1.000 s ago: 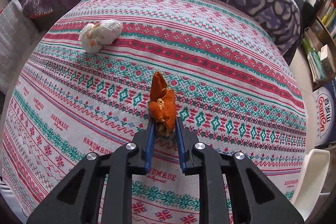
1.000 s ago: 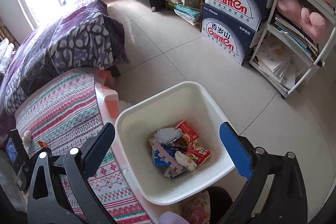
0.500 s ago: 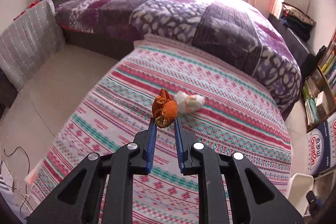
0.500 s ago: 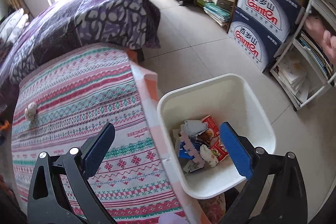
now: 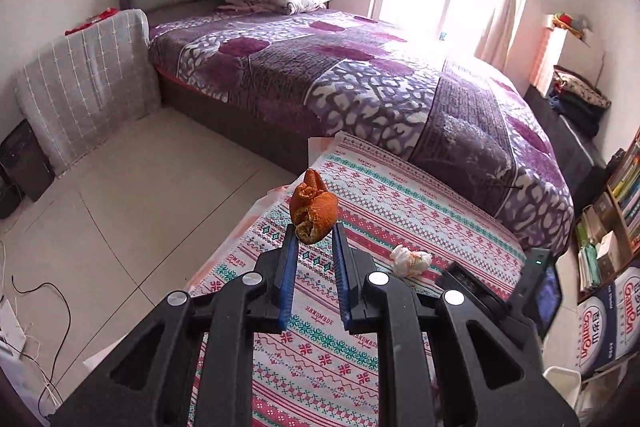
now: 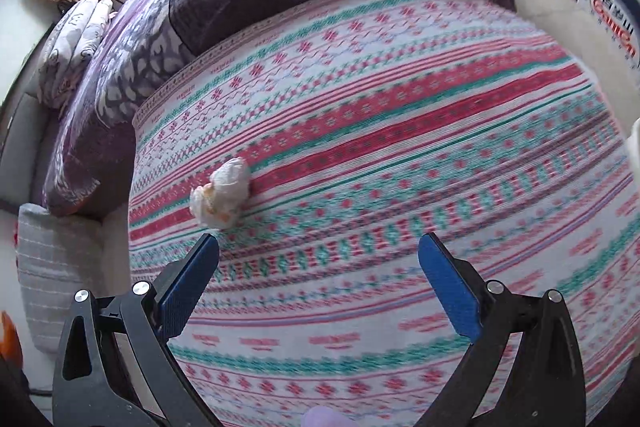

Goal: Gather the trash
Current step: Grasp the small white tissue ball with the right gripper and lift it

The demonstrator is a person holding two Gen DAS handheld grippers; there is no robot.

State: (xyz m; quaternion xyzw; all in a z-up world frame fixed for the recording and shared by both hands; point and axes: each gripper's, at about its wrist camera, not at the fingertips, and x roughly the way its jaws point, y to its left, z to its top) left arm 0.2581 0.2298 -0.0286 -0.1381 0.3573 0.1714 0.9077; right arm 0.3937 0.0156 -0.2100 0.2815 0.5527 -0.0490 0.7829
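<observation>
Left hand-held gripper (image 5: 314,233) is clamped tight on an orange peel (image 5: 313,207), up above the patterned tabletop (image 5: 400,203). Right hand-held gripper (image 6: 319,241) is spread wide, holding nothing, crumpled tissue (image 6: 222,193) on the tabletop just past its left finger.

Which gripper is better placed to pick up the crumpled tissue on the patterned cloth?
Right. The right gripper is open and empty just before the crumpled tissue; the left gripper already holds orange peel.
</observation>
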